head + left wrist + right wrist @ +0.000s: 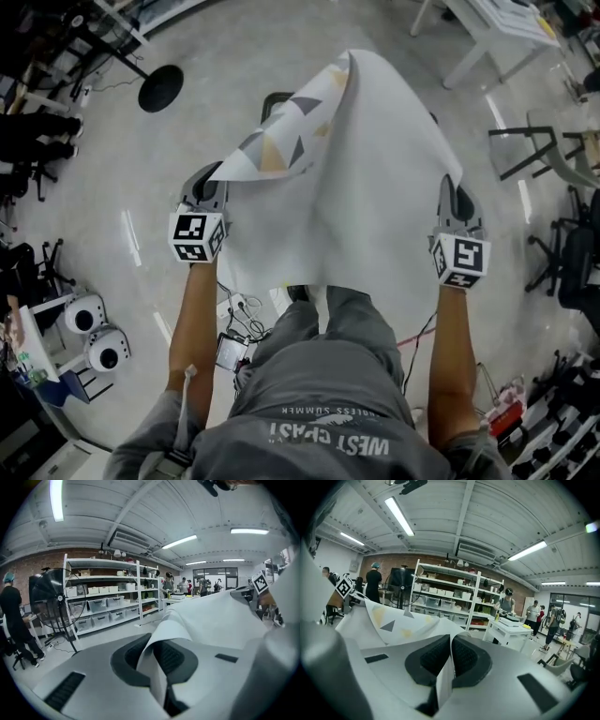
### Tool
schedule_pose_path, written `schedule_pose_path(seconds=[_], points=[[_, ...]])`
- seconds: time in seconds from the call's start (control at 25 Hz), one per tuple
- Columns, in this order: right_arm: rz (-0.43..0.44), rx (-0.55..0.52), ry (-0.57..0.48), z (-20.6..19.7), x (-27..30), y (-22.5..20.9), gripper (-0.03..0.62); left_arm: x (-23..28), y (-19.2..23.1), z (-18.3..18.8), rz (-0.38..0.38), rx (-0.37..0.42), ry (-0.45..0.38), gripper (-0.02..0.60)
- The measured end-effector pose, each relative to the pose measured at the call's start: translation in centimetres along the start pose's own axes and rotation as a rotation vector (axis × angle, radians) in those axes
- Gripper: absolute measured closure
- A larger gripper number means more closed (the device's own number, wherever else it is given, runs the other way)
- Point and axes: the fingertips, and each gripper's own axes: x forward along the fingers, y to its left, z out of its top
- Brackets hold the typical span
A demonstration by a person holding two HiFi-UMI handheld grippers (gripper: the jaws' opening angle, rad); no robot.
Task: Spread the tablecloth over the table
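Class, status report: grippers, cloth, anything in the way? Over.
Left gripper, right gripper: both shut on cloth. Cloth billowed between them, left edge curled over. No obstruction seen.

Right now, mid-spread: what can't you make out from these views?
- Table: head view, the tablecloth hangs over everything below it. Only a dark edge peeks out at its far side, unidentifiable.
- Tablecloth's far corners: head view, hidden by its own folded-over flap.
- Tips of the left gripper and right gripper: head view, buried in cloth. Each gripper view does show the jaws shut on it.
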Motion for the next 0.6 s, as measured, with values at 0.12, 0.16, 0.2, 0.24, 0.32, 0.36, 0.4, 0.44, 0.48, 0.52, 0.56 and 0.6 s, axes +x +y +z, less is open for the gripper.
schedule_pose_path(seconds=[0.12,0.16,0.2,0.24,0.32,0.36,0.4,0.44,0.48,0.52,0.56,0.6], points=[[-0.004,0.005,0.034,-1.5,1.7,-0.3,0.58,2.1,0.6,-1.6,-0.013,-0.005,0.038,0.571],[-0.01,0.003,0.045,-1.9,2.1,-0.6,0.58,2.8,0.7,-1.9,-0.022,-0.004,0.047,0.571],[-0.015,0.001,0.055,-2.4,2.6,-0.9,0.58,3.5,0.9,-2.2,-0.031,-0.002,0.055,0.57],[-0.02,0.002,0.065,-2.8,3.1,-1.1,0.58,4.2,1.1,-2.5,-0.039,0.002,0.061,0.57],[-0.028,0.013,0.086,-4.1,4.4,-1.5,0.58,5.7,1.5,-3.3,-0.05,0.008,0.075,0.569],[-0.032,0.021,0.098,-4.9,5.0,-1.8,0.58,6.5,1.5,-3.7,-0.055,0.01,0.084,0.569],[-0.038,0.028,0.11,-5.7,5.5,-2.2,0.58,7.3,1.5,-4.2,-0.059,0.01,0.095,0.569],[-0.044,0.032,0.122,-6.4,6.0,-2.6,0.58,8.1,1.5,-4.7,-0.063,0.009,0.105,0.569],[-0.051,0.033,0.133,-7.2,6.4,-3.0,0.58,8.8,1.5,-5.2,-0.066,0.007,0.115,0.568],[-0.057,0.032,0.142,-7.9,6.9,-3.2,0.579,9.5,1.6,-5.8,-0.068,0.005,0.124,0.566],[-0.063,0.028,0.15,-8.6,7.5,-3.5,0.579,10.2,1.7,-6.3,-0.068,0.003,0.132,0.566],[-0.068,0.022,0.159,-9.4,8.1,-3.7,0.579,10.9,1.7,-6.9,-0.067,-0.001,0.143,0.565]])
